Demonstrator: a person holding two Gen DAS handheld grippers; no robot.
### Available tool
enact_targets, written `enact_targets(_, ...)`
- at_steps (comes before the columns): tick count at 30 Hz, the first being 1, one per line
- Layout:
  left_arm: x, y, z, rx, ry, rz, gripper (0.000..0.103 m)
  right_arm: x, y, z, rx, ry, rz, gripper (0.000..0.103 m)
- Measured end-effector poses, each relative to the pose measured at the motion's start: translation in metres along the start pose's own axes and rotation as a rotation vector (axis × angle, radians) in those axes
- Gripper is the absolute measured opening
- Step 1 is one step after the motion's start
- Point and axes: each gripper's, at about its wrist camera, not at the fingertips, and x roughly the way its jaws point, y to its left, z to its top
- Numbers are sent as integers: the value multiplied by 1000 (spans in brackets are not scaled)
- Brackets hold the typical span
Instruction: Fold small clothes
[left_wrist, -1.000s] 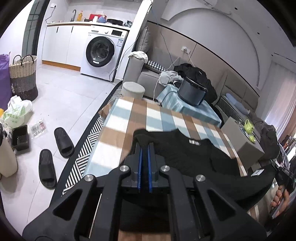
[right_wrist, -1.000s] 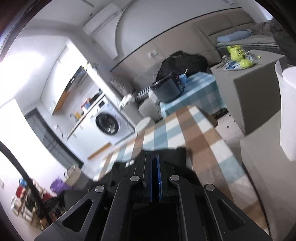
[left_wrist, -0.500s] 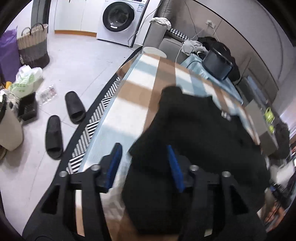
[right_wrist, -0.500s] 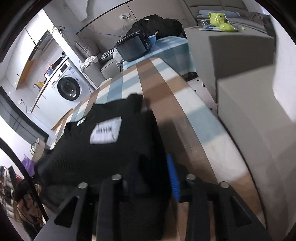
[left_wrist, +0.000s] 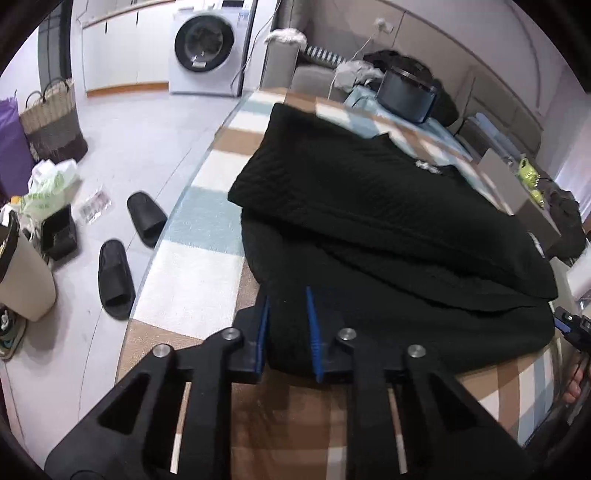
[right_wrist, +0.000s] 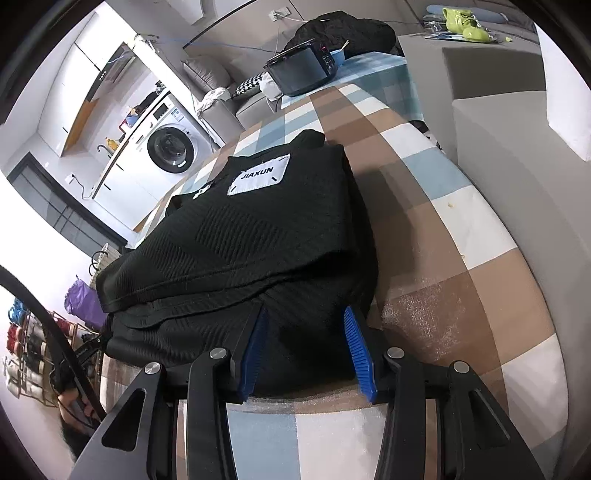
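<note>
Checkered tablecloth (left_wrist: 207, 225) under black garment (left_wrist: 369, 206), its near edge between parted fingers (left_wrist: 263, 332).

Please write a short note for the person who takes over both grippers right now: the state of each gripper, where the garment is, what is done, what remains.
Left gripper: jaws closing around the near hem of the black garment.
Right gripper: part open, the hem's other corner between its pads.
Garment: on the checked tablecloth, upper layer folded over, white label on top.
Done: one fold.
Left: probably another fold, then smoothing.
</note>
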Motion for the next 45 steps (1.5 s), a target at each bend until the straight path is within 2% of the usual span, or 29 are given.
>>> enact_targets(6,-38,-3,-22,5,-22,-25,13,-1,-10,2,15,-5,-5,44)
enact_targets(11,-47,4,-45,-26,8,-35,14,6,-10,8,-1,-10,25,44)
enact_targets(13,-48,4,-46,-29,6,-36,14,15,-9,14,0,-4,38,31)
enact_targets(14,-48,3,-45,-27,2,-34,14,18,-7,16,-9,-2,38,13)
enact_targets(15,-49,2,-45,-24,-1,-34,14,19,-2,18,-29,-5,33,5)
enact_targets(19,-52,1,-42,-2,-3,-24,14,-17,8,22,-56,-144,135,4)
enact_targets(21,-49,2,-44,-7,12,-22,14,-21,5,21,-48,-138,109,4)
enact_targets(23,-44,1,-42,-7,34,-22,15,-11,0,18,-46,-98,26,4)
enact_targets(25,-44,2,-42,-14,44,0,25,4,-7,16,-18,-27,-43,6)
enact_targets(26,-46,4,-42,-22,46,7,28,4,-9,14,-3,-22,-36,7)
enact_targets(27,-50,6,-40,-36,44,10,33,2,-11,14,15,-32,-15,11)
enact_targets(28,-52,10,-39,-48,36,10,37,-4,-13,15,40,-59,5,21)
enact_targets(29,-57,13,-37,-64,21,10,41,-9,-14,16,59,-88,21,25)
enact_targets(30,-63,17,-36,-86,0,6,49,-17,-15,17,77,-125,44,30)
enact_targets(31,-66,20,-34,-101,-14,-6,54,-20,-14,18,82,-136,60,31)
enact_targets(33,-72,24,-29,-136,-46,-61,55,-23,-10,19,79,-131,101,31)
enact_targets(36,-71,24,-22,-143,-37,-105,56,-20,-3,17,74,-109,167,45)
enact_targets(39,-57,24,-17,-159,-8,-136,57,-12,0,14,88,-67,230,47)
enact_targets(42,-34,27,-15,-202,53,-125,57,-3,3,8,88,-16,226,48)
enact_targets(45,-19,36,-14,-263,76,-134,57,6,3,4,92,13,225,48)
